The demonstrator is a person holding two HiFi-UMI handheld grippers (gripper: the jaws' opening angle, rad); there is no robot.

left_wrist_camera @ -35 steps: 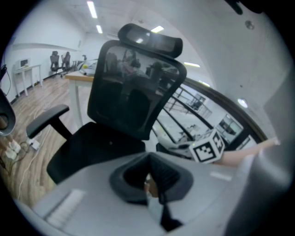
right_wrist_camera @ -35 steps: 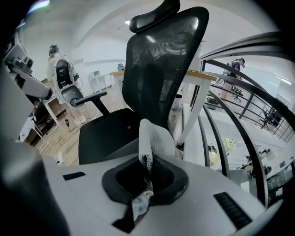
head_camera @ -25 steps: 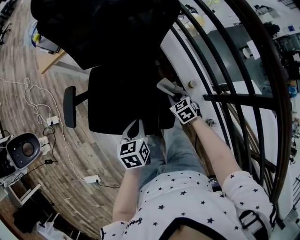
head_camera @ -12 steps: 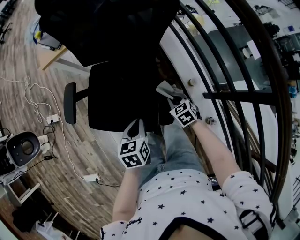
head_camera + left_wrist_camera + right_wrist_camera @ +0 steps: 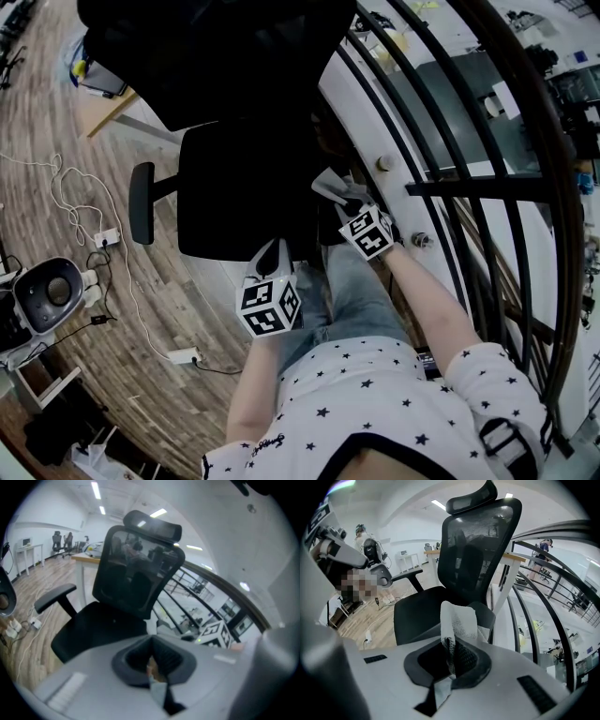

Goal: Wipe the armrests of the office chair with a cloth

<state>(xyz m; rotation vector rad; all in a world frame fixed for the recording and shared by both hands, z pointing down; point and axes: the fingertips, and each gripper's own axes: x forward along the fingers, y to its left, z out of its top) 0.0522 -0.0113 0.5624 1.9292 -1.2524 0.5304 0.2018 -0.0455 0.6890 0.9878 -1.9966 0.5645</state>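
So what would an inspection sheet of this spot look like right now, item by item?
Surface: wooden floor, no worktable.
Job's things: black office chair; far armrest untouched; white cloth held up at the near armrest.
Clutter: white round device on the floor.
Grippers: left gripper jaws together, nothing held, short of the seat; right gripper shut on the cloth.
Cables: white cables and a power strip loose on the floor beside the chair.
Surroundings: black railing on the person's right; desk behind the chair.
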